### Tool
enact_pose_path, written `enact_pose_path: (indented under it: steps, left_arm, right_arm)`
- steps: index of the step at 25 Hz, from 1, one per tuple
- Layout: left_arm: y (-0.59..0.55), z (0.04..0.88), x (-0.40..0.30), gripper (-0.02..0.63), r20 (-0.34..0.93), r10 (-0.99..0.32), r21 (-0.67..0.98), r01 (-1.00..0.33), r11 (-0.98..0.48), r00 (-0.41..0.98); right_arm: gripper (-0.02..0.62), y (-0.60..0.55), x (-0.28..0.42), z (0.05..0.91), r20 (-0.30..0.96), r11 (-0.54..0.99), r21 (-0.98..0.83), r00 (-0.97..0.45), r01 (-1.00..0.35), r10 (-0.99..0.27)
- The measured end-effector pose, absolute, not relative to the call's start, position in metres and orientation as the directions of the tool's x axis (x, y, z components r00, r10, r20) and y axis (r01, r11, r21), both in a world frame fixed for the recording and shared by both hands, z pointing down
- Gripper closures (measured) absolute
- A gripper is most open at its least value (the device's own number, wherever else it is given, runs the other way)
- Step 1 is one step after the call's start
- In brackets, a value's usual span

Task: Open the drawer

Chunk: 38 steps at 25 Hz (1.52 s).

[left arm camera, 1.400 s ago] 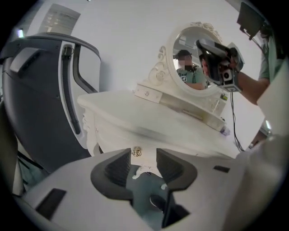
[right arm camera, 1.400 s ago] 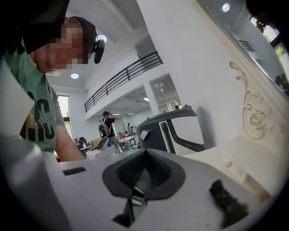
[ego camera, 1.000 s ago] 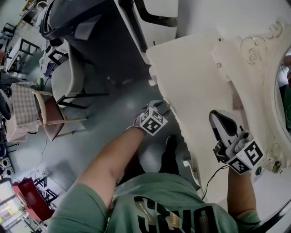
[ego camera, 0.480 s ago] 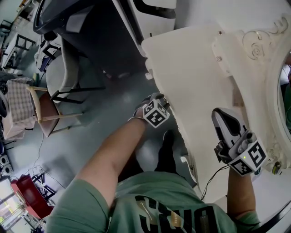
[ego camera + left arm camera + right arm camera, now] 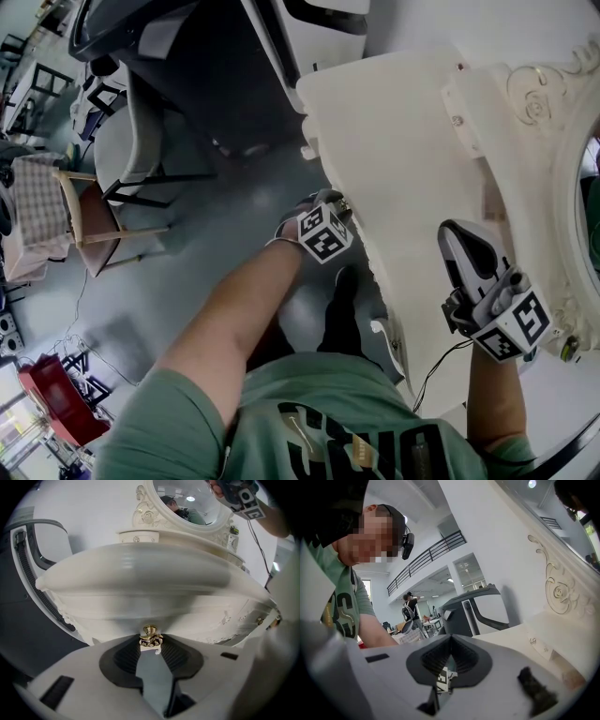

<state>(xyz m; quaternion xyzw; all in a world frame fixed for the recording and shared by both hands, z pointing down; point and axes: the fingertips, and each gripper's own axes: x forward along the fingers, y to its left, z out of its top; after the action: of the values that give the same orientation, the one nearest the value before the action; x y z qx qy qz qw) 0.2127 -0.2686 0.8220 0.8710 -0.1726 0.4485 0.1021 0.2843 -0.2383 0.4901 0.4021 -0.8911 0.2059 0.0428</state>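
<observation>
One small brass knob (image 5: pixel 150 636) decides the coming move. In the left gripper view it sits in the lower middle of the frame, on the white drawer front (image 5: pixel 108 611) under the curved edge of the dressing table top (image 5: pixel 403 150). It lies straight ahead of the left gripper (image 5: pixel 151 645), exactly between the two dark pads (image 5: pixel 123 657). Its short stem points out of the drawer front toward the gripper, so the pull should probably go back along this line, toward the left side of the head view, where the floor is.

The jaws of the left gripper have just been closing and are now partly apart, with the knob between them. The pads stand right at its two sides, but a firm press on it is not yet visible. The drawer itself looks closed, flush under the table top.

The right gripper (image 5: pixel 461 246) is well apart from the knob, at the lower right of the head view, above the table top near the mirror frame (image 5: pixel 572 169). Its jaws are together and hold nothing. The left hand is therefore clearly the nearer one, and it seems to need only a firmer hold before it draws back.
</observation>
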Motion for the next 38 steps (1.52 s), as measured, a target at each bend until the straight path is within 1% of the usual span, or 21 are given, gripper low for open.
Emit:
enact_pose_path:
  steps: [10,38]
  left_arm:
    - [-0.262,0.822,0.191,0.466,0.823,-0.201,0.026,-0.39,-0.921,0.531]
    - [-0.243,0.822,0.137,0.466,0.836,-0.211,0.04,-0.439,-0.898,0.507]
  right_arm:
    - [0.585,-0.241,0.273,0.488,0.24,0.602,-0.333,-0.683,-0.726,-0.69]
    - [0.584,-0.237,0.239,0.482,0.224,0.639,-0.318,-0.71,-0.701,-0.668]
